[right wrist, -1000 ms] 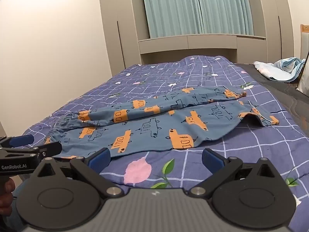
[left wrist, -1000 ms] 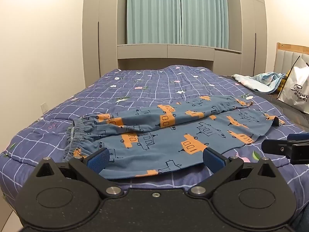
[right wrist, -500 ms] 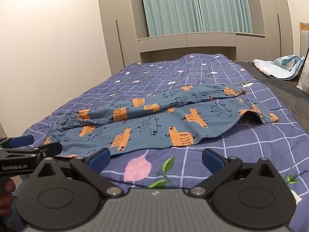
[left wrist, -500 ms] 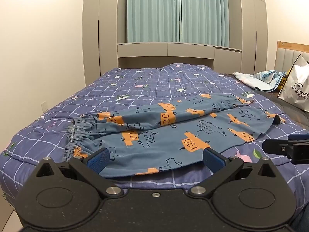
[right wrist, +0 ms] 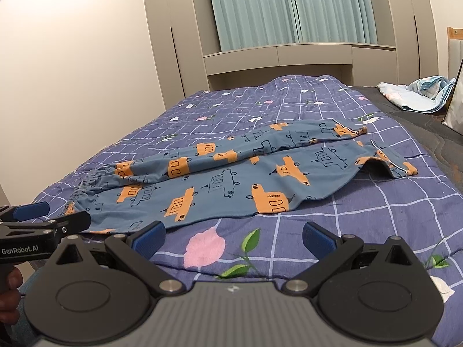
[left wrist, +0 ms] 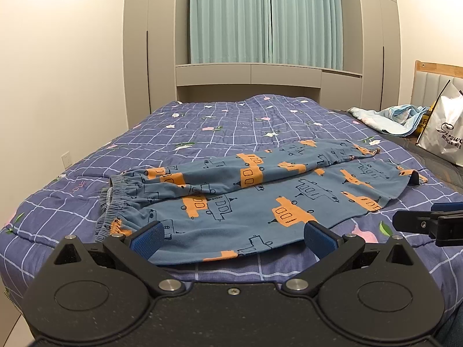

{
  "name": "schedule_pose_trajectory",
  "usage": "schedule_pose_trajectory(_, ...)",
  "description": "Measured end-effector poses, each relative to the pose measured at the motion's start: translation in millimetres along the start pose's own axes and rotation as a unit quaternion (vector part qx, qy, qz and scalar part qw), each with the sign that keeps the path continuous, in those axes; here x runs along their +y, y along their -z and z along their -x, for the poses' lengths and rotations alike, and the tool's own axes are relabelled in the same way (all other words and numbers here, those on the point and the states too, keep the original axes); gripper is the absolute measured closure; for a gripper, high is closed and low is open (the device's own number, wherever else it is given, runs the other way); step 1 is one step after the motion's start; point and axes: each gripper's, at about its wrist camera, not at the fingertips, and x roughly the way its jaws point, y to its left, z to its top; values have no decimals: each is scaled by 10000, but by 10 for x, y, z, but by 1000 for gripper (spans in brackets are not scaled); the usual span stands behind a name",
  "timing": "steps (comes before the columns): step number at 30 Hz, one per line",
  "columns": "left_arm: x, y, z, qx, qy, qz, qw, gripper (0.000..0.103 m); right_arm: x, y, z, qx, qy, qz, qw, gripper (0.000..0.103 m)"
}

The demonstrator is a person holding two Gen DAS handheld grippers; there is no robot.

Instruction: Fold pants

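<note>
Soft blue pants (left wrist: 254, 199) with orange trucks lie flat near the bed's (left wrist: 202, 133) front edge, waistband left, 2 legs right. A crumpled blanket (left wrist: 387, 117) and shiny bag (left wrist: 442, 133) sit far right. The left gripper (left wrist: 231, 235) and right gripper (right wrist: 233, 235) gape wide, holding nothing.

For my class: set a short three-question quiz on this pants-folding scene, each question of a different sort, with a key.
1. True or false: the left hand-held gripper is shut on the pants.
2. The waistband lies toward which side of the bed in these views: A left, B right, C far end?
3. Fill in: the white bag stands beside a crumpled light-blue ____.

Key: 1 false, both the left and the right hand-held gripper are open and empty; 2 A; 3 cloth.
</note>
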Motion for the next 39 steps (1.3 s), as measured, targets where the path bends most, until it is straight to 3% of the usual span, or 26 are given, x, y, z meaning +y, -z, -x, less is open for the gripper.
schedule_pose_trajectory(39, 15, 19, -12, 69, 6, 52, 10000, 0, 4, -11, 4, 94, 26, 11, 10000, 0)
